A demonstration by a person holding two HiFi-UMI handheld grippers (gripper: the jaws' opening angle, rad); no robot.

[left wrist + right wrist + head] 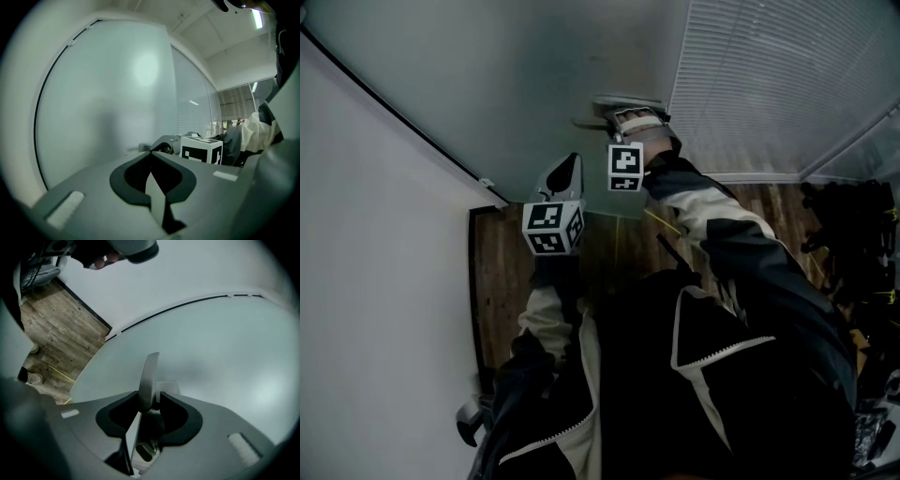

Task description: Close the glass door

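At the glass door (pixel 534 84), right claw (pixel 151 397) clamps the handle (pixel 150 373), left claw (pixel 150 157) closed, empty; best swing steadily, grip square

dark jacket (pixel 741 394), white piping, pale sleeve panels; grey left gripper (pixel 570 169) and right gripper (pixel 619 111), each wearing a black-and-white marker cube (pixel 553 228).

Frosted grey glass door (pixel 487 80), upright, fills head view from 10 to 1 o'clock, w/ black strip (pixel 441 148) along its 9 o'clock edge & silver lever handle (pixel 609 103) at 12.
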